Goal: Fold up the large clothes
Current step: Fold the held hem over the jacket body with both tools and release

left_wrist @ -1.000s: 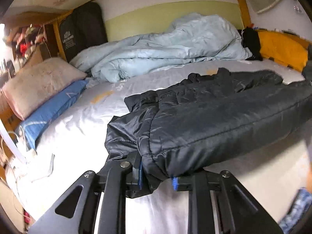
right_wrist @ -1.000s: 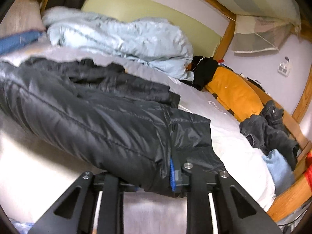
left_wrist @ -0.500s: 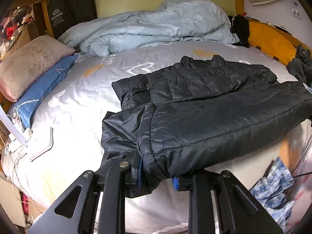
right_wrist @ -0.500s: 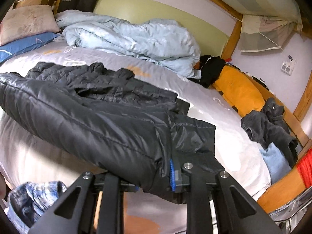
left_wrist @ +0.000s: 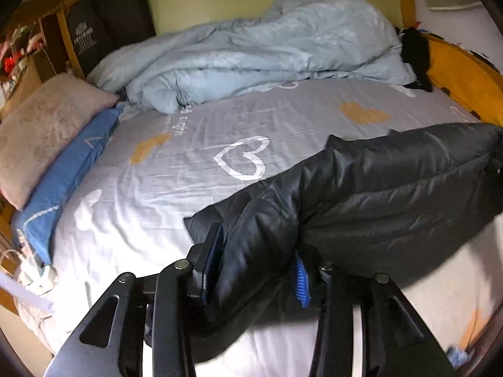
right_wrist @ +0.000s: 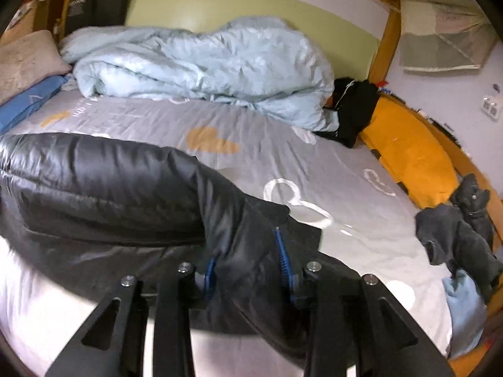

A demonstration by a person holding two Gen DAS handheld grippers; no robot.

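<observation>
While my left gripper point(left_wrist: 256, 270) and right gripper point(right_wrist: 246, 267) each pinch one end, the black puffer jacket point(left_wrist: 393, 188) stretches three-to-nine between them, the bedsheet point(left_wrist: 188, 163) ahead at twelve.

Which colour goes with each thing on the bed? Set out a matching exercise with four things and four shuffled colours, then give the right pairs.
Things:
1. puffer jacket held by both grippers
2. crumpled duvet
3. long cushion by the bed rail
4. flat pillow under the pale pink one

Colours:
A. orange
B. blue
C. black
D. pale blue

Pairs: 1-C, 2-D, 3-A, 4-B
</observation>
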